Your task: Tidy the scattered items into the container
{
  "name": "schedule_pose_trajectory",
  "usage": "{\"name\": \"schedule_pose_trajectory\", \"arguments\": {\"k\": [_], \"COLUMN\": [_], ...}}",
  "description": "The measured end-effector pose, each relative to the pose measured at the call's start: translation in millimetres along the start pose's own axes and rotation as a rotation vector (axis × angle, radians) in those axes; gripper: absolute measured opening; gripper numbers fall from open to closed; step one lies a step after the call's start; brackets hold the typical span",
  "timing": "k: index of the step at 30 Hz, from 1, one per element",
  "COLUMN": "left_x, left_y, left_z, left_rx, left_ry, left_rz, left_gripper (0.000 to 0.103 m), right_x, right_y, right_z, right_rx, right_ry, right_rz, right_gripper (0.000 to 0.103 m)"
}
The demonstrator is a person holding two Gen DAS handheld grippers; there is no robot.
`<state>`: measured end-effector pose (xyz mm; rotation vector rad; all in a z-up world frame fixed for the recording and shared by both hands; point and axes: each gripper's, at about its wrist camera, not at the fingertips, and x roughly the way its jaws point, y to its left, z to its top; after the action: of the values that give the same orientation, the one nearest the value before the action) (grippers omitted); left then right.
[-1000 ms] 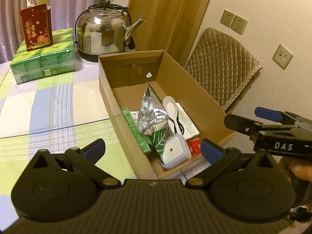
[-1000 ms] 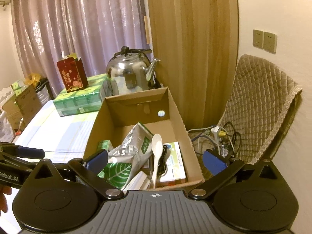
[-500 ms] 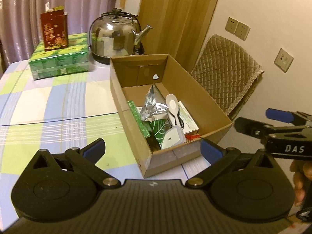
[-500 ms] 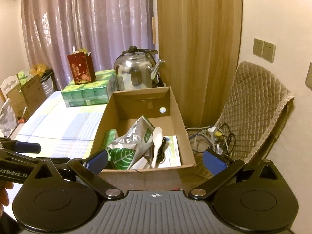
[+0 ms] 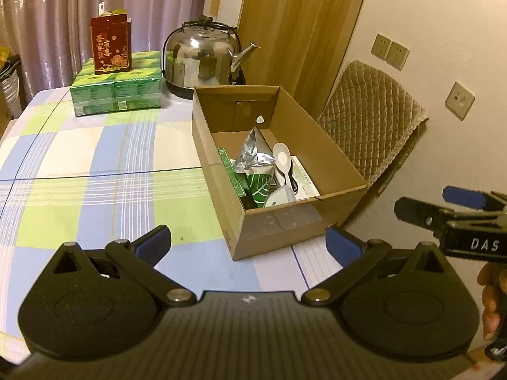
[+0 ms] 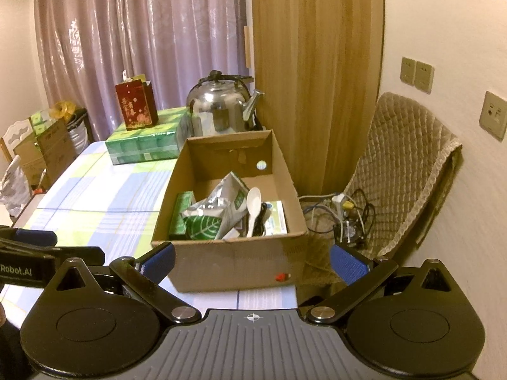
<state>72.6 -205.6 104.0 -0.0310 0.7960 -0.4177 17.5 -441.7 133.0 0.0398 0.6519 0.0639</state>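
Open brown cardboard box [image 5: 279,171] sits centre-right of the left wrist view, on the checked green, blue & white tabletop [image 5: 95,171], near its right edge. Inside the box: crumpled silver foil pouch w/ green leaf print [image 5: 255,166], white plastic spoon [image 5: 282,158] lying beside & to the right of it, slim green carton [image 5: 229,171] standing along the left wall, white leaflet [image 5: 304,179] flat on the bottom, small pale rounded case [image 5: 279,197] at the near wall. Left claw [image 5: 248,242] fills the lower part of the frame, blue-padded fingers [image 5: 153,242] wide apart, nothing between them, clear of the box. Right claw [image 6: 252,261] in the right wrist view likewise spread, empty, hanging in front of the box's near wall [image 6: 234,266]; a small red spot [image 6: 280,276] shows low on that wall. Upper left of the frame: shiny steel kettle [image 5: 202,57] behind the box, green wrapped tissue multipack [image 5: 117,87] w/ a red printed gift bag [image 5: 110,47] standing on top. Right of the frame: quilted beige chair cover [image 5: 370,120], beige wall sockets [image 5: 389,51]. Cables & a power strip [image 6: 342,209] lie on the floor beside the chair.
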Motion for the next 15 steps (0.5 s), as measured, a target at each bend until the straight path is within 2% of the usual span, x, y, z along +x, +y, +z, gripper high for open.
{"name": "schedule_pose_trajectory", "arguments": {"k": [15], "left_x": [-34], "left_y": [2], "left_z": [-36], "left_rx": [-0.051], "left_ry": [-0.012], "left_rz": [-0.007], "left_gripper": [0.102], "right_x": [-36], "right_y": [25], "right_z": [-21], "right_rx": [0.008], "right_ry": [-0.006], "right_rz": [0.005], "right_gripper": [0.101]}}
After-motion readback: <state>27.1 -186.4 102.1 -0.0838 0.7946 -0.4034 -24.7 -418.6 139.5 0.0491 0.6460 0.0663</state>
